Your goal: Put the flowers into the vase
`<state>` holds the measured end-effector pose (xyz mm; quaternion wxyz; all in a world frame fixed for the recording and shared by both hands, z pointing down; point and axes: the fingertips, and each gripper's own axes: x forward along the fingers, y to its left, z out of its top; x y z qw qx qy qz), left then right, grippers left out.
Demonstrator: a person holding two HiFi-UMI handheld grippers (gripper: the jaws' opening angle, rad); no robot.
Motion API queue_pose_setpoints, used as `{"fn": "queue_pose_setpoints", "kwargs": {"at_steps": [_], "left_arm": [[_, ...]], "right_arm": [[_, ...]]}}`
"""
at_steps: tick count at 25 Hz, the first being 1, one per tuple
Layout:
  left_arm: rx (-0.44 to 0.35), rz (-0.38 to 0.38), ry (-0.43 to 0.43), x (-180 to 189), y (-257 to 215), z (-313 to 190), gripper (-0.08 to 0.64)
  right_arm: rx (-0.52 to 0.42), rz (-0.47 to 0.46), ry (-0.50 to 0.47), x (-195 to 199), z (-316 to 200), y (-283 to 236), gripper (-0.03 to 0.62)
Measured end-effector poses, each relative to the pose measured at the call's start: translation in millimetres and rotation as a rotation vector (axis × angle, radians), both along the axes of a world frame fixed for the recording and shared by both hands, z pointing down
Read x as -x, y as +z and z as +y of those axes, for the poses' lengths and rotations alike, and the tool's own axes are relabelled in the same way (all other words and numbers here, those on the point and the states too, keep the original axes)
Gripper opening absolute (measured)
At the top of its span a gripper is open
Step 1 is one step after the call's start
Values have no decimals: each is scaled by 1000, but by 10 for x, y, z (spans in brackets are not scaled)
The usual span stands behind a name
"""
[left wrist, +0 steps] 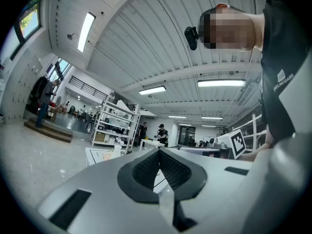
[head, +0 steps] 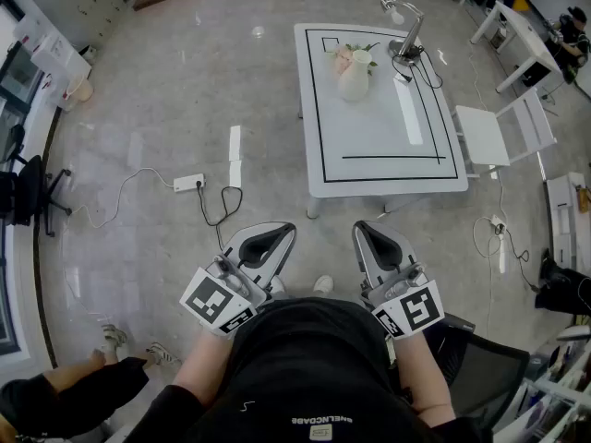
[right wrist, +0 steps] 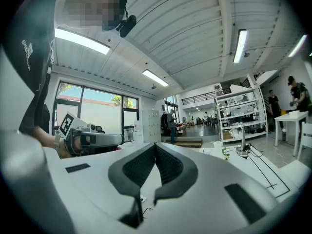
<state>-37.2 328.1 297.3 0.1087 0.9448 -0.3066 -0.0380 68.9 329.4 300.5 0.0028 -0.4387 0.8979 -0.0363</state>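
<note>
Flowers [head: 343, 58]: pale pink heads with green leaves, soft and easily crushed, at the mouth of the vase [head: 354, 81], toward the far end of the table [head: 369, 146]. Too small from here to tell whether standing in the vase or resting just behind it.

Vase: white, pear-shaped with a narrow neck, probably ceramic, so rigid, smooth and liable to tip.

Table: white, flat and smooth, marked with a thin black rectangle. Just beside the vase, a metal gooseneck stand [head: 406, 33] trailing a black cable.

Floor [head: 157, 109]: glossy grey, with a white power strip [head: 188, 183] and its cable lying between grippers and table.

Left gripper [head: 272, 235] and right gripper [head: 372, 233]: held level at waist height, side by side, well apart from the table. Jaws of both pressed together, mesh-textured dark pads [left wrist: 145, 168] meeting, nothing between them.

Step in hand, as judged: the approach.
- Close the distance first, stepping clear of the floor cable.
- Part the jaws only near the stems.
- Pinch low on a stem, lightly, never on a bloom.
- Steady the vase body with the other gripper.
- Lower the stem end first, straight through the neck.
</note>
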Motion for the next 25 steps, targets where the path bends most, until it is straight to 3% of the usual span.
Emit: {"fn": "queue_pose_setpoints", "kwargs": {"at_steps": [12, 25], "left_arm": [[31, -5, -14, -149, 102, -1, 5], [60, -32, -64, -620, 190, -64, 5]], "right_arm": [[8, -10, 1, -132, 20, 60, 12], [24, -81, -10, -748, -13, 112, 14]]}}
